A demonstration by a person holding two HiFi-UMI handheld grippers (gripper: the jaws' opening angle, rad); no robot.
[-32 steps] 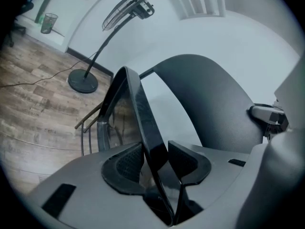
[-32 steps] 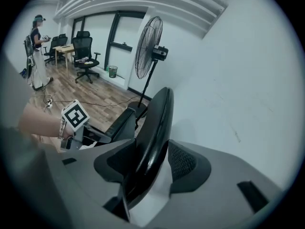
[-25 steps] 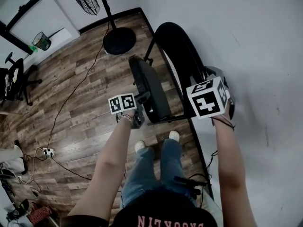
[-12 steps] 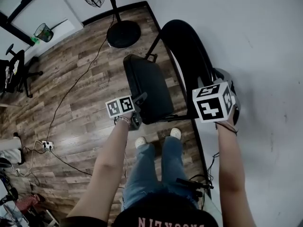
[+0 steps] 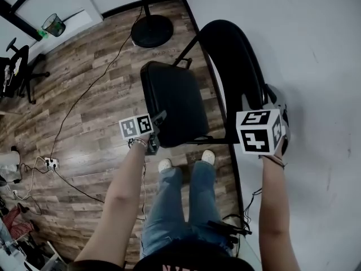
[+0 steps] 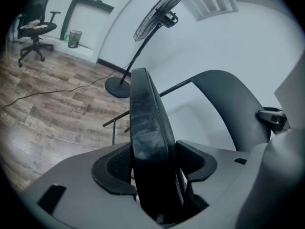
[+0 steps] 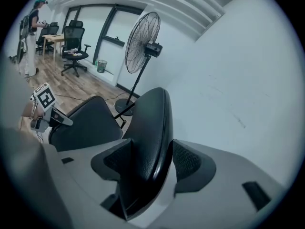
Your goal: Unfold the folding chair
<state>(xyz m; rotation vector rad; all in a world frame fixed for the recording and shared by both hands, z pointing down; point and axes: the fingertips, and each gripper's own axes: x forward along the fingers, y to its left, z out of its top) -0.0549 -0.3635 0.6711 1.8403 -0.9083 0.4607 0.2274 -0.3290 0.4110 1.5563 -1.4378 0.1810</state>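
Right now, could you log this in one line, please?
left gripper: on seat, jaws just widened; right gripper: on backrest, likewise; chair: partly open

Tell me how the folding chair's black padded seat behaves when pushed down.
Likely rigid: the black padded seat keeps one flat shape, so it should pivot rather than flop. Its smooth, slightly shiny cover may be slippery. With only a thin black metal frame under it and the black curved backrest, the chair could tip or skid on the wooden plank floor.
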